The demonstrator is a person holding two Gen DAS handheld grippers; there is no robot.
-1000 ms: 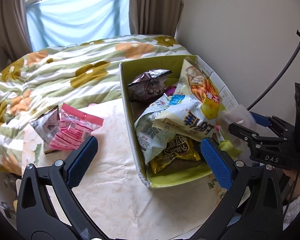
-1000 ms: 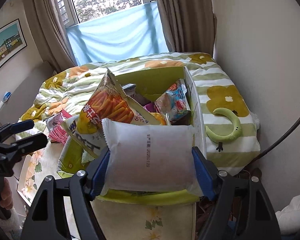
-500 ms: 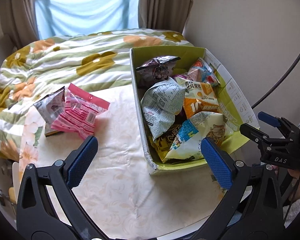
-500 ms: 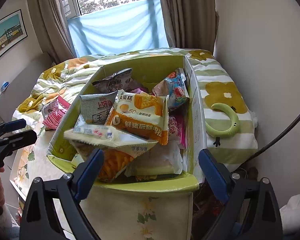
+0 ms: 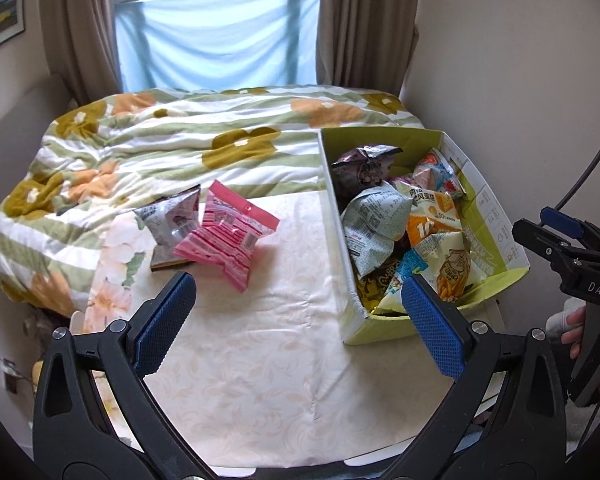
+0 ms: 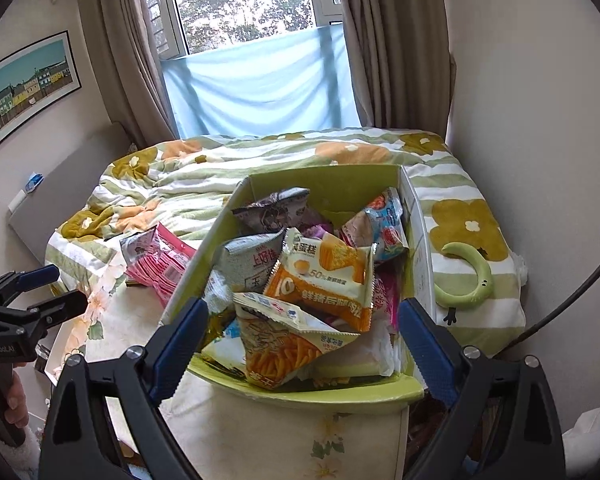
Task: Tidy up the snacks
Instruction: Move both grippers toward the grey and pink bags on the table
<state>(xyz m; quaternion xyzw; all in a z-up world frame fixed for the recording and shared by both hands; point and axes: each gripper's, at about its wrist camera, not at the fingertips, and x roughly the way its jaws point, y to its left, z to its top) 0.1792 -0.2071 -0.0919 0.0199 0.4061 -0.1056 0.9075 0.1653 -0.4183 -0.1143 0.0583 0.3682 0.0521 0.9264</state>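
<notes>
A green cardboard box [image 6: 328, 184] heaped with snack packets sits at the right end of a cloth-covered counter [image 5: 260, 360], pressed against a bed with a flowered quilt [image 5: 160, 140]. In the right wrist view, the right gripper [image 6: 300, 332] hovers over the box's near rim; its fingers have just been spreading apart and stand released, with nothing between them. A fries packet [image 6: 288, 344] at 6 o'clock in the box leans on that rim.

In the left wrist view, the left gripper [image 5: 296, 320] is also released and empty, above bare cloth. 2 packets remain outside the box: a pink packet [image 5: 228, 236] at 11 o'clock from the left fingers, touching a grey packet [image 5: 172, 216] just behind it.

Risks, as a judgement: the box is overfull, so another packet could slide off the heap or knock the fries packet over the rim. The puffy pink packet could slip from the fingers or burst if squeezed hard. A reach for it could drag the grey one along.
</notes>
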